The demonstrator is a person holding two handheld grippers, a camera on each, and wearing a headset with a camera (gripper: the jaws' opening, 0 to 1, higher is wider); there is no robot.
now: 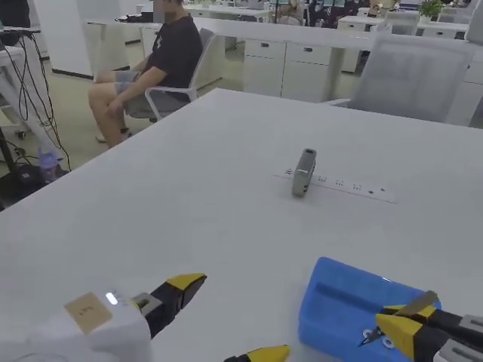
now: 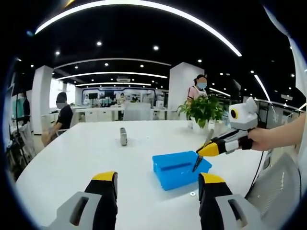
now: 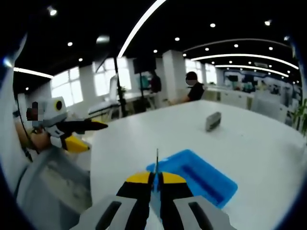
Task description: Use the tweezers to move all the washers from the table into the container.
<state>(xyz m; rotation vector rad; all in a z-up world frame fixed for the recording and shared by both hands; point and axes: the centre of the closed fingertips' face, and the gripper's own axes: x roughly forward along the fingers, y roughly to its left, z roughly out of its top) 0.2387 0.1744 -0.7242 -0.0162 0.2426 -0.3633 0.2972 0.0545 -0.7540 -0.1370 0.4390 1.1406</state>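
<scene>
On the counter (image 1: 189,211), near right: blue container (image 1: 339,302), open side up, within reach of both tools.
Right gripper (image 2: 205,150): fingers clenched on the tweezers (image 2: 197,162), held over the container, probably for a drop; whether the tips carry anything is too small to tell.
Tweezers' axis: steep, slightly tilted, tips pointing down into the container.
Washer (image 2: 192,193): flat on the counter, just beside the container.
Left gripper (image 1: 245,313): fingers spread, grasping nothing, standing off to the side.
</scene>
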